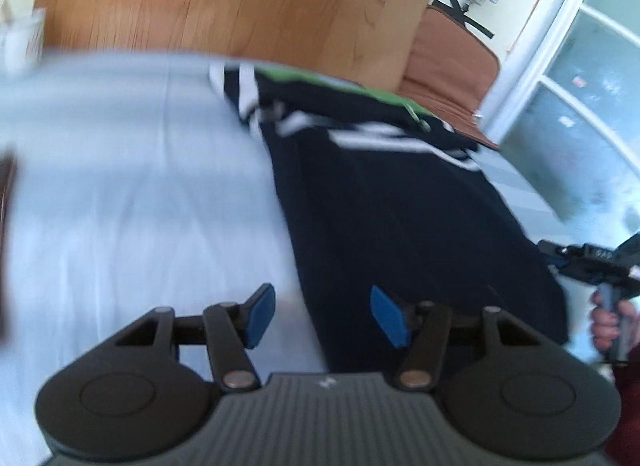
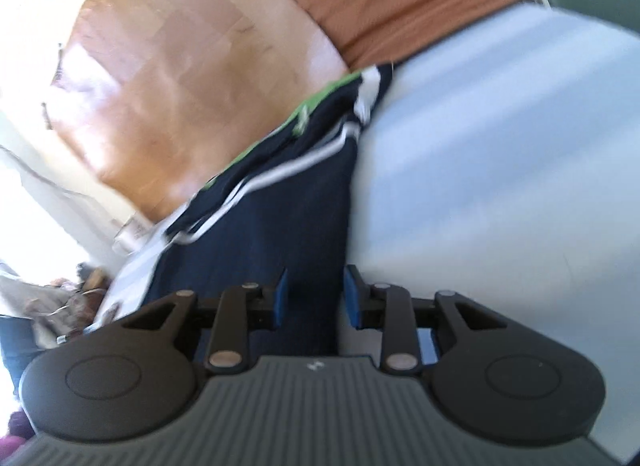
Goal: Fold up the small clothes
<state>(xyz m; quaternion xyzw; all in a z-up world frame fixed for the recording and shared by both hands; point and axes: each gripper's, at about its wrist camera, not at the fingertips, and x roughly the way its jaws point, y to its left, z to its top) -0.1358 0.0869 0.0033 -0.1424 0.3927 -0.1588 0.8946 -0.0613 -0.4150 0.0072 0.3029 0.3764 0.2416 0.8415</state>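
My left gripper (image 1: 322, 316) stands with its jaws apart and empty, the navy garment (image 1: 384, 201) stretching ahead and to its right over the pale blue worktop (image 1: 120, 185). My right gripper (image 2: 314, 298) is narrower, with the garment's near edge between its pads; I can't tell whether they press it (motion blur). I'd judge the next fold goes best if both grippers take matching corners of that near edge, lift together and lay it toward the green-trimmed end
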